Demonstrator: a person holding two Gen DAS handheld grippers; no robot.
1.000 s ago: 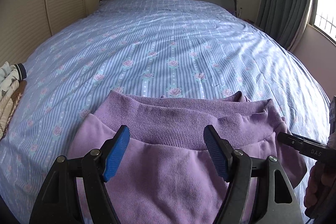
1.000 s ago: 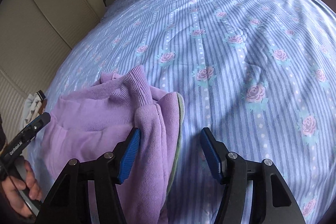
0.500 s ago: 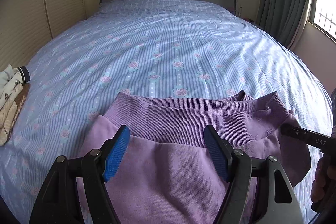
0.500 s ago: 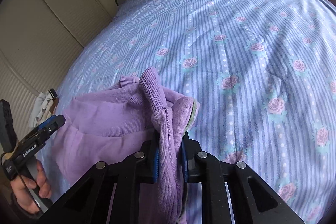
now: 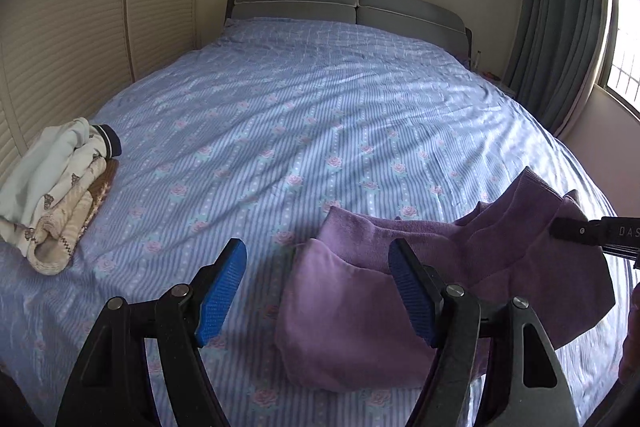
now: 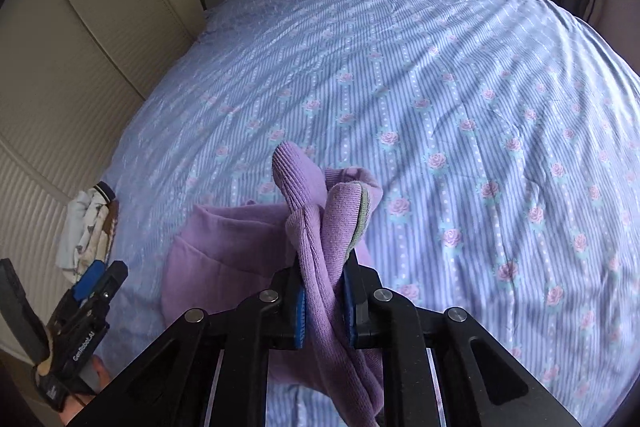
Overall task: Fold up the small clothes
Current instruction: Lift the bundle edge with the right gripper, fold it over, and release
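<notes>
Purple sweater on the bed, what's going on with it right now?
A person is folding the purple sweater on the floral striped bedspread. The right tool is shut on a bunched ribbed edge of it, holding that side up off the bed while the rest lies below. The left tool is open and empty, hovering beside the sweater over bare bedspread. A pile of folded clothes sits at the bed's left edge.

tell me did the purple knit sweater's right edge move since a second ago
Yes. The purple knit sweater, clamped in the right tongs, has been lifted off the blue floral bedsheet where that edge lay flat, so it now bunches above the sheet.
</notes>
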